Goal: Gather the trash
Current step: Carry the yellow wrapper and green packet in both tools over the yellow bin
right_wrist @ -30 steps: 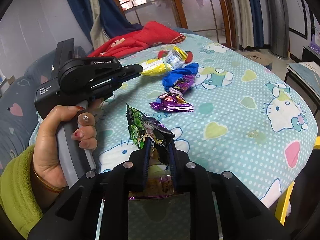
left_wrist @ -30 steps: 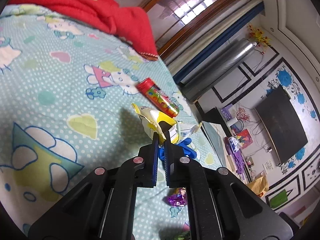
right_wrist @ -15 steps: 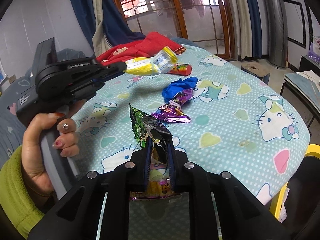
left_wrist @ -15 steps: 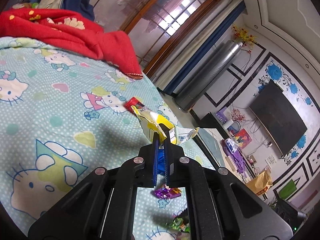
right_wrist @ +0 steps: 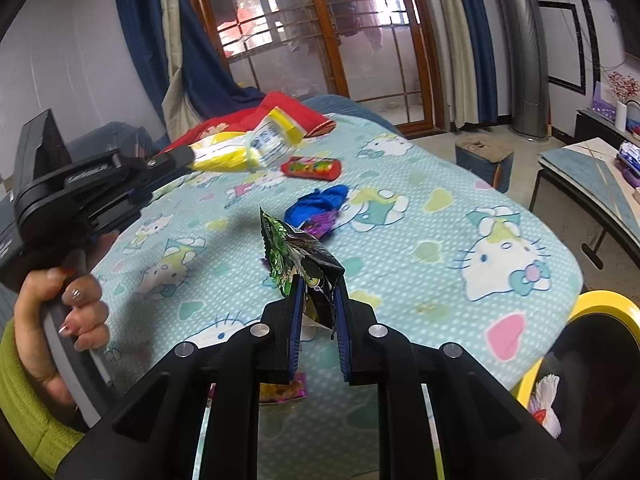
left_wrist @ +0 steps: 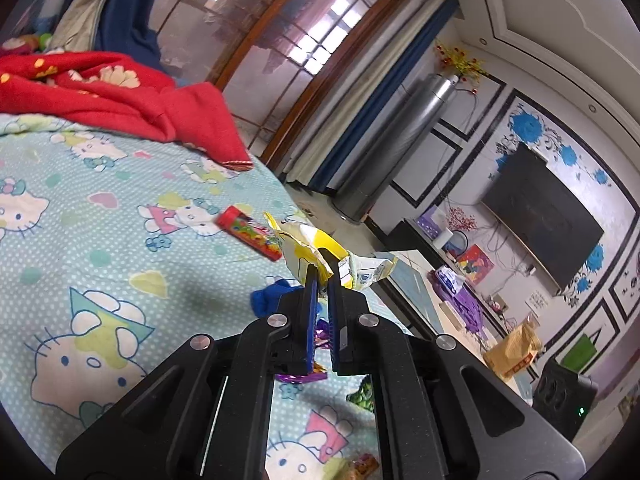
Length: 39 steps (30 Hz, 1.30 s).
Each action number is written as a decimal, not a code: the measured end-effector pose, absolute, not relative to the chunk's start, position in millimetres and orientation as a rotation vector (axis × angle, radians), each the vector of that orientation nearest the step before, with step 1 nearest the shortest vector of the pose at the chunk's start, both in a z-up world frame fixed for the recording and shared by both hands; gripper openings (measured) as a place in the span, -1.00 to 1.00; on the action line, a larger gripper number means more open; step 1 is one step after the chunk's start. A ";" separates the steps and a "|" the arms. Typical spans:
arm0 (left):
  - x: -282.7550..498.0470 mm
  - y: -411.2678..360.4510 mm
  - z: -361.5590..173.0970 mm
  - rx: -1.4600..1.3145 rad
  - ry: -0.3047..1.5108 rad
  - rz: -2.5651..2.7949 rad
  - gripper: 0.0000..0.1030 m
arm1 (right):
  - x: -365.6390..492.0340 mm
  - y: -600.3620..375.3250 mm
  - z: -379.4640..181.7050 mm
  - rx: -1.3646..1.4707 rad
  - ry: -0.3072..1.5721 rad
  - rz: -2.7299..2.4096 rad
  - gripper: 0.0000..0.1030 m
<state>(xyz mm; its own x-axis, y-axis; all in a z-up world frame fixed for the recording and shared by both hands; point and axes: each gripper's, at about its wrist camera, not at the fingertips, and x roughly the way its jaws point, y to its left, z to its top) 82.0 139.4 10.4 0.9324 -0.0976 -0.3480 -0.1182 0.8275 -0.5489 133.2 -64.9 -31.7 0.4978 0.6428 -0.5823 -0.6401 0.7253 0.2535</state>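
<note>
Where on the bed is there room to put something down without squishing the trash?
The bedsheet is bare on the right, between the blue wrapper and the yellow bin. There's also bare sheet between the red blanket and the red candy tube. It's crowded in the middle, where the tube, the blue wrapper and the purple wrapper lie close together.

The bed (cartoon-cat sheet) carries a red blanket, red candy tube, blue cloth and purple wrapper.
</note>
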 end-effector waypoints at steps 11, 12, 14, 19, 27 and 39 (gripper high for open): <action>77.1 111.8 25.8 -0.507 0.365 -0.041 -0.97 | 139.3 -94.0 -29.5 0.017 0.696 0.716 -0.71; 75.8 108.6 26.6 -0.501 0.365 -0.046 -0.97 | 140.8 -97.6 -29.0 0.020 0.695 0.707 -0.71; 75.9 102.8 27.9 -0.491 0.367 -0.061 -0.97 | 143.6 -104.0 -28.0 0.025 0.689 0.692 -0.71; 77.0 87.9 29.2 -0.451 0.371 -0.089 -0.97 | 151.4 -122.2 -23.6 0.047 0.678 0.645 -0.71; 80.3 66.4 26.5 -0.411 0.390 -0.137 -0.97 | 166.3 -156.9 -20.6 0.081 0.663 0.555 -0.71; 83.8 31.0 20.1 -0.345 0.421 -0.214 -0.97 | 175.8 -209.4 -28.5 0.113 0.670 0.439 -0.71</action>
<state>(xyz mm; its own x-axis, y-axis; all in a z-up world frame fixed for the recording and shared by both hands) 83.8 31.0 20.1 0.8916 -0.2726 -0.3616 0.1313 0.9199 -0.3696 175.8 -209.4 -28.5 0.6965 0.4286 -0.5755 -0.3568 0.9027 0.2405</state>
